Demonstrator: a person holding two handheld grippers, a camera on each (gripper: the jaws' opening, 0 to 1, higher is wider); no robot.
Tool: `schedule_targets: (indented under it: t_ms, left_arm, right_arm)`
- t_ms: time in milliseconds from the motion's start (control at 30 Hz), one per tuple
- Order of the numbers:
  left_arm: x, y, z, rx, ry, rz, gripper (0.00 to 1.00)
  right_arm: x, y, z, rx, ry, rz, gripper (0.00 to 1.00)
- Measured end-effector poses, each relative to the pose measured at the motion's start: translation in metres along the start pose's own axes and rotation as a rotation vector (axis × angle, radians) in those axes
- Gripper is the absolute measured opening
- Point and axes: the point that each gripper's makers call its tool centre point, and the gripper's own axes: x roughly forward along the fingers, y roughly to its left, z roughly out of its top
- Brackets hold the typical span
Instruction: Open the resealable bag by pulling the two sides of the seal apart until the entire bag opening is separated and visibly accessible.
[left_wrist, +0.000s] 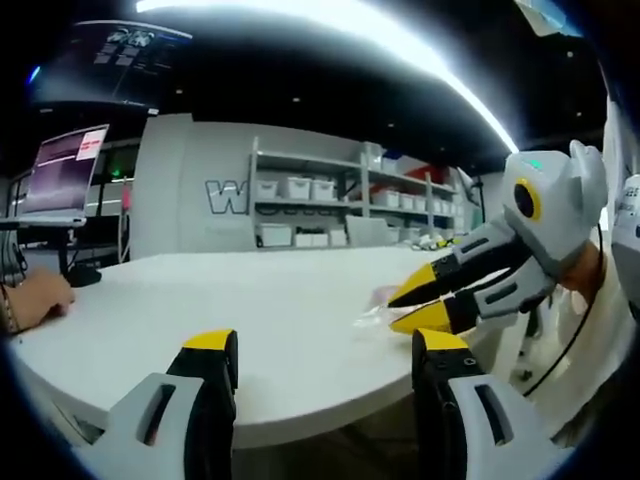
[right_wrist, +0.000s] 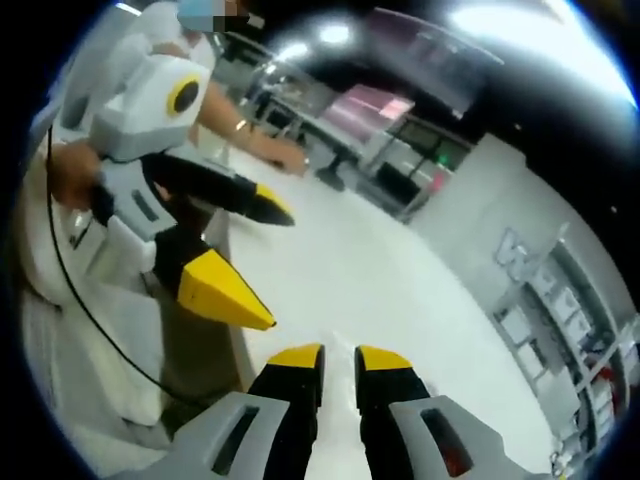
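Observation:
A clear resealable bag (left_wrist: 378, 303) with a pinkish patch lies flat on the white table (left_wrist: 250, 300), toward its right side. In the left gripper view my left gripper (left_wrist: 325, 348) stands wide open at the table's near edge, nothing between its jaws. My right gripper (left_wrist: 400, 311) reaches in from the right, its yellow tips at the bag's edge and a narrow gap apart. In the right gripper view the right gripper (right_wrist: 340, 358) shows that narrow gap with nothing in it. There the left gripper (right_wrist: 262, 262) enters from the left, wide open over the table's edge.
A person's hand (left_wrist: 35, 298) rests on the table at the far left, near a laptop (left_wrist: 65, 170) on a stand. Shelves with white bins (left_wrist: 330, 205) line the back wall. The table's front edge (left_wrist: 330, 425) runs just beyond my left jaws.

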Motion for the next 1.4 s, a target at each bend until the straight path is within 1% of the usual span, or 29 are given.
schedule_targets:
  t_ms: [200, 700, 767, 967, 1067, 1167, 1267, 1400]
  left_arm:
    - [0.000, -0.004, -0.002, 0.002, 0.008, -0.008, 0.70]
    - [0.001, -0.002, -0.004, -0.003, 0.012, -0.007, 0.69]
    - [0.001, -0.003, -0.005, -0.005, 0.013, -0.010, 0.69]
    - [0.002, -0.005, -0.006, 0.000, 0.020, -0.014, 0.69]
    - [0.003, -0.006, -0.006, -0.001, 0.021, -0.016, 0.69]
    - [0.003, -0.007, -0.007, -0.006, 0.022, -0.020, 0.65]
    - [0.005, -0.012, -0.006, -0.022, 0.019, -0.042, 0.60]
    - [0.007, -0.017, -0.004, -0.041, 0.009, -0.063, 0.56]
  right_arm:
    - [0.002, 0.003, -0.002, 0.011, 0.009, 0.001, 0.09]
    - [0.002, 0.007, -0.005, 0.019, 0.021, 0.026, 0.05]
    - [0.002, 0.008, -0.006, 0.028, 0.021, 0.033, 0.00]
    - [0.002, 0.010, -0.002, 0.033, 0.009, 0.044, 0.00]
    - [0.003, 0.011, -0.001, 0.051, 0.000, 0.045, 0.00]
    - [0.003, 0.012, 0.000, 0.061, -0.007, 0.046, 0.00]
    - [0.005, 0.014, 0.002, 0.087, -0.024, 0.047, 0.00]
    - [0.005, 0.014, 0.003, 0.140, -0.052, 0.050, 0.00]
